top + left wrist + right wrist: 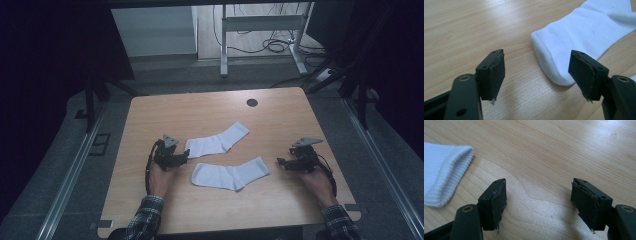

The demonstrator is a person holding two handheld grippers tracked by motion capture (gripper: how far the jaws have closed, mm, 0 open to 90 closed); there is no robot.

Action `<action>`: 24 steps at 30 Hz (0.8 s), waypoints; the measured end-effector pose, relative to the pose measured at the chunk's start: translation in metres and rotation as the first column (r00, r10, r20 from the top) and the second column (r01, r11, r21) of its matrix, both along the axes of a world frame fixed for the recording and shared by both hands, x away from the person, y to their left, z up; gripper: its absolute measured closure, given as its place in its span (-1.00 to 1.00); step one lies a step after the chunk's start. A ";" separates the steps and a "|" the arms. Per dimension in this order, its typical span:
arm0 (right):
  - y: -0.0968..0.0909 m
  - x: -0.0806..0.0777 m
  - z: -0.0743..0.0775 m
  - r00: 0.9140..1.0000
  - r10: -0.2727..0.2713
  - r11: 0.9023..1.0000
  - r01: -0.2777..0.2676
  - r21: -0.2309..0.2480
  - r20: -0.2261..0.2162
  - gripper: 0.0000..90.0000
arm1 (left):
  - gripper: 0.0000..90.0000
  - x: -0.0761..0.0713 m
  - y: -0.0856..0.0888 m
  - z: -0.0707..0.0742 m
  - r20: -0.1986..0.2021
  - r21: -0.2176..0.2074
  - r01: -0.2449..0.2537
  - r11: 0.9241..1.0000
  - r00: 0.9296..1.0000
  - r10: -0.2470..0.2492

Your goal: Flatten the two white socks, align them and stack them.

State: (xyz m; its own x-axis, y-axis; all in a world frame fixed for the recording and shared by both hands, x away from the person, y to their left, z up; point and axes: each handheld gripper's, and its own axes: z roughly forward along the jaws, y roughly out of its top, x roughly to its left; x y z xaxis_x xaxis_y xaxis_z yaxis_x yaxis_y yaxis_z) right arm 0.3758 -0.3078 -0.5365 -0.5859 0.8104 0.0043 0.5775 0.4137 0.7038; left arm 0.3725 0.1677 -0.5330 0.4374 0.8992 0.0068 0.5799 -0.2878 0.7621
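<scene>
Left gripper [186, 156] jaws apart, empty; far sock [218, 140] toe lies just ahead on table [150, 115]. Right gripper [281, 162] open, empty; near sock [231, 174] cuff just left.

We wear plaid flannel sleeves [145, 220] in dark and pale checks. Each hand-held gripper, left [186, 156] and right [280, 161], is black, topped by a grey three-cornered plate [169, 140], trailing a black cable [148, 170]. Its jaws carry frayed dark pads [499, 75] and small screw holes.
</scene>
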 end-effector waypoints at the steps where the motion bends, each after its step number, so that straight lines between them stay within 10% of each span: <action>1: 0.000 0.000 0.000 1.000 -0.001 1.000 0.001 0.000 0.000 -0.37 | -0.35 0.001 0.001 -0.001 -0.001 -0.003 -0.005 1.000 1.000 0.005; 11: 0.001 0.000 0.000 1.000 -0.012 1.000 0.012 -0.001 -0.001 -0.37 | -0.41 0.012 0.004 -0.011 -0.061 0.050 -0.021 0.999 0.998 0.024; 24: 0.008 0.004 0.005 0.999 -0.003 1.000 0.002 -0.024 -0.042 -0.22 | -0.50 0.016 0.010 -0.012 -0.108 -0.002 -0.032 0.999 0.994 0.031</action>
